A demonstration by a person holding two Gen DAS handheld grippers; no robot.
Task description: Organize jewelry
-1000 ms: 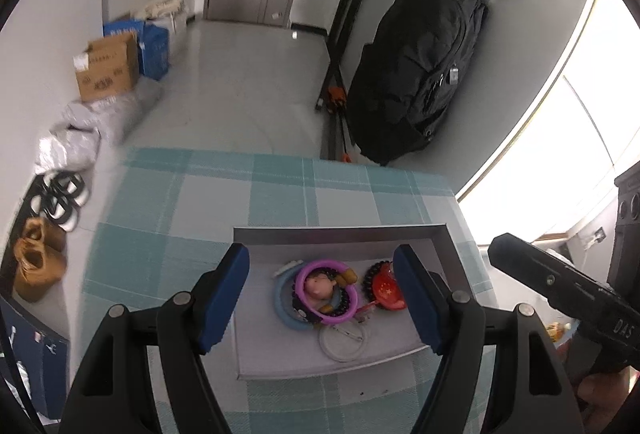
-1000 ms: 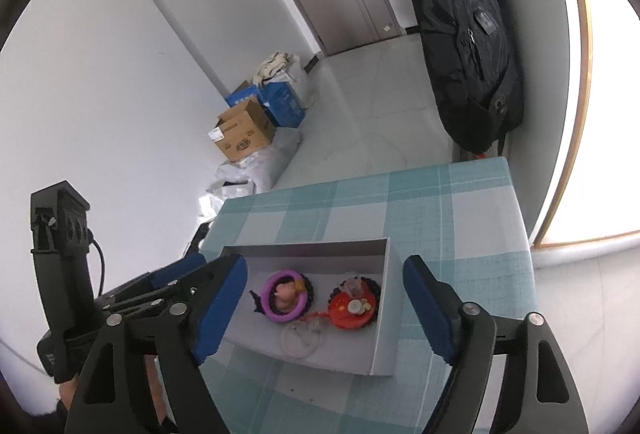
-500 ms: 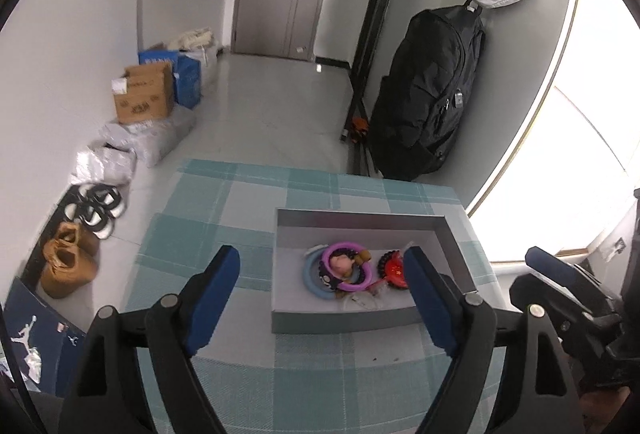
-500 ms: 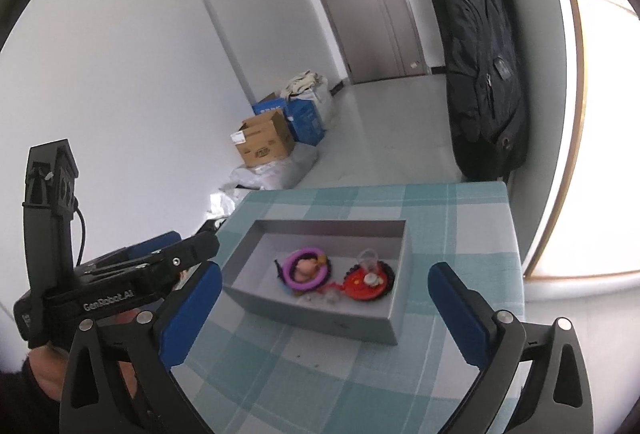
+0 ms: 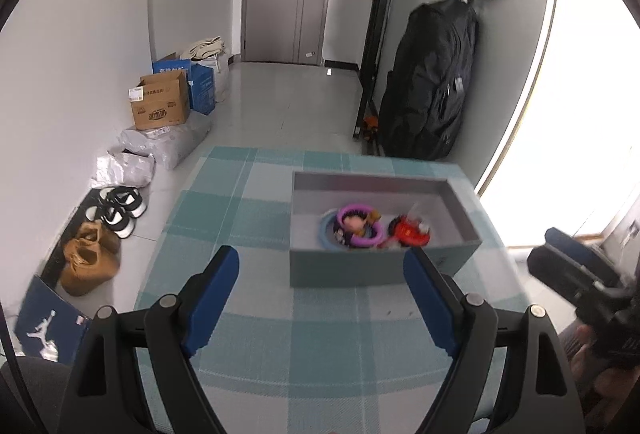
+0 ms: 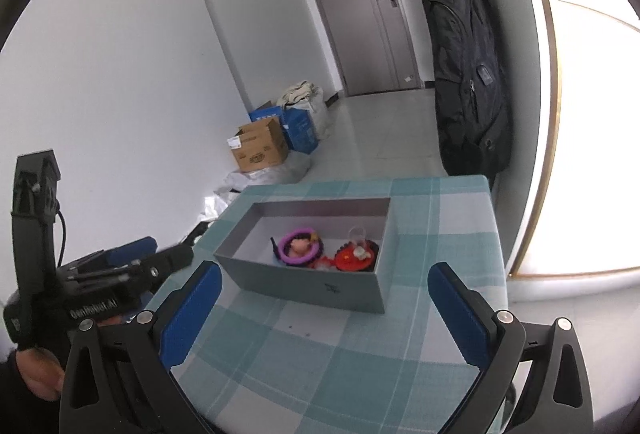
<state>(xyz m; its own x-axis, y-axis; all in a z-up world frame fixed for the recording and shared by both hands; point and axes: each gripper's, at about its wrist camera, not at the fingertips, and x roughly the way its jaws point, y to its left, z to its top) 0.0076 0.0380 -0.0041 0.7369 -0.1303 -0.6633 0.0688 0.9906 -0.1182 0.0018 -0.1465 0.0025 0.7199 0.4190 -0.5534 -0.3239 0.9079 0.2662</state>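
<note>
A desk (image 5: 320, 318) under a teal checked cloth carries a grey box (image 5: 376, 268); inside lie a purple bracelet (image 5: 358, 226) and a red ornament (image 5: 410, 232), close together. Both tongs, left (image 5: 320, 298) and right (image 6: 320, 314), hover short of the box, spread wide and empty, having just been widening. This looks like the jewelry is gathered; next likely comes checking or closing up.

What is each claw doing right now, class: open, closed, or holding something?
Left claw: open, holding nothing, short of the grey rectangular cardboard box.
Right claw: open, holding nothing; jaws have just been opening.
</note>
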